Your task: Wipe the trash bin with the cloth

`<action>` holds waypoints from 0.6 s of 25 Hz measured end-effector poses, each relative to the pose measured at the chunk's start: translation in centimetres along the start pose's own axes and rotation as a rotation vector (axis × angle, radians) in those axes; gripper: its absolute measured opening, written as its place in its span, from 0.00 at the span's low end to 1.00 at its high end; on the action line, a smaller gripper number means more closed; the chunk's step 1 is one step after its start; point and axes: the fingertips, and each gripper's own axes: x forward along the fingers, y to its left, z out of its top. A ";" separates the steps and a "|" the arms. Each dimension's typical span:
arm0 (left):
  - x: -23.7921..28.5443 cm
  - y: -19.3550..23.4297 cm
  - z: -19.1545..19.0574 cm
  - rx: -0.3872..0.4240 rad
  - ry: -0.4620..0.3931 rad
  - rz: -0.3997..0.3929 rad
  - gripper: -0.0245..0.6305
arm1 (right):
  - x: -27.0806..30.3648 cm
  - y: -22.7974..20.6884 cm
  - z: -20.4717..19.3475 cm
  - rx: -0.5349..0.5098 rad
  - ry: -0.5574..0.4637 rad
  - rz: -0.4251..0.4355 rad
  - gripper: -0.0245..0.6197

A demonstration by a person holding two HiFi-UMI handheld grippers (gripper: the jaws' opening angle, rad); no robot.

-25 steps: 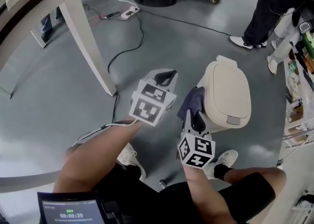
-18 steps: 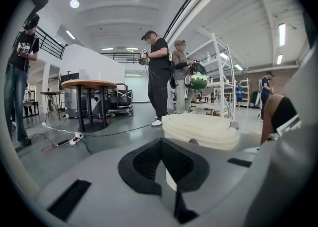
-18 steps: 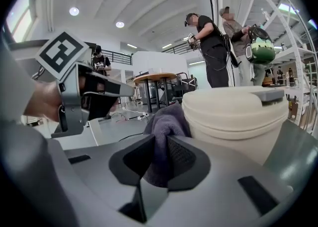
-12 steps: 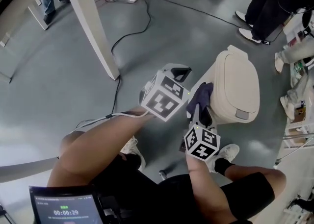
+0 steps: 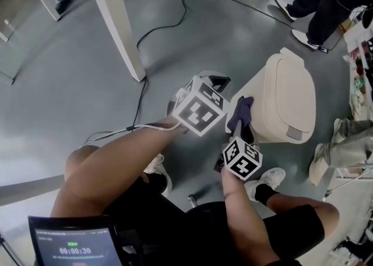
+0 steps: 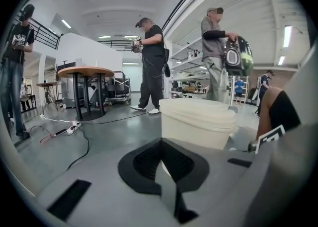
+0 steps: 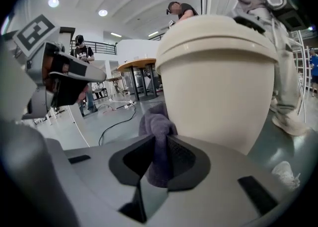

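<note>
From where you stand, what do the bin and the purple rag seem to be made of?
Trash bin: probably moulded plastic, cream, smooth satin finish; even colour, rounded lid edges, soft sheen. Cloth: soft fabric, dull purple-grey, matte; it bunches in limp folds. Which fibre, I cannot tell.

The bin (image 7: 218, 82) is cream plastic, smooth, with a soft satin sheen. The cloth (image 7: 156, 121) is purple-grey fabric, soft, napped and matt. The left claw (image 6: 162, 151) and the right claw (image 7: 159, 154) have matt grey plastic bodies and black, finely ribbed pads (image 6: 179, 161). The floor (image 5: 76, 84) is a smooth grey coating with a faint gloss.
</note>
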 end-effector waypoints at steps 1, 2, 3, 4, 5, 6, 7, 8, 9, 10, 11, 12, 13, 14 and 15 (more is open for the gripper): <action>0.0 0.1 -0.2 0.000 0.006 0.002 0.04 | 0.3 -0.1 -0.6 0.004 0.014 -0.005 0.15; 0.0 0.2 -0.4 0.001 0.011 0.005 0.04 | 0.5 -0.2 -1.1 0.008 0.026 -0.009 0.15; 0.0 0.3 -0.6 -0.001 0.015 0.006 0.04 | 0.8 -0.2 -1.7 0.012 0.039 -0.013 0.15; -0.1 0.4 -0.8 -0.007 0.020 0.008 0.04 | 1.1 -0.3 -2.4 0.015 0.053 -0.017 0.15; -0.1 0.5 -1.1 -0.014 0.026 0.009 0.04 | 1.3 -0.4 -3.1 0.018 0.067 -0.022 0.15; -0.1 0.5 -1.3 -0.018 0.033 0.010 0.04 | 1.6 -0.6 -3.8 0.021 0.082 -0.028 0.15; -0.1 0.5 -1.6 -0.020 0.039 0.012 0.04 | 1.9 -0.7 -4.6 0.024 0.096 -0.034 0.15; -0.1 0.6 -1.7 -0.021 0.045 0.013 0.04 | 2.3 -0.9 -5.3 0.026 0.110 -0.040 0.15; -0.2 0.6 -1.9 -0.021 0.048 0.013 0.04 | 2.6 -1.1 -6.0 0.030 0.122 -0.045 0.15; -0.2 0.6 -2.0 -0.021 0.051 0.014 0.04 | 3.0 -1.2 -6.7 0.034 0.133 -0.051 0.15; -0.2 0.7 -2.0 -0.022 0.054 0.015 0.04 | 3.3 -1.4 -7.4 0.038 0.145 -0.057 0.15; -0.2 0.7 -2.1 -0.024 0.058 0.016 0.04 | 3.6 -1.5 -8.0 0.041 0.155 -0.064 0.15; -0.2 0.8 -2.2 -0.026 0.060 0.017 0.04 | 4.0 -1.6 -8.5 0.042 0.165 -0.070 0.15; -0.3 0.8 -2.2 -0.028 0.063 0.017 0.04 | 4.3 -1.7 -9.0 0.043 0.172 -0.076 0.15; -0.3 0.8 -2.2 -0.030 0.064 0.016 0.04 | 4.6 -1.8 -9.4 0.044 0.178 -0.080 0.15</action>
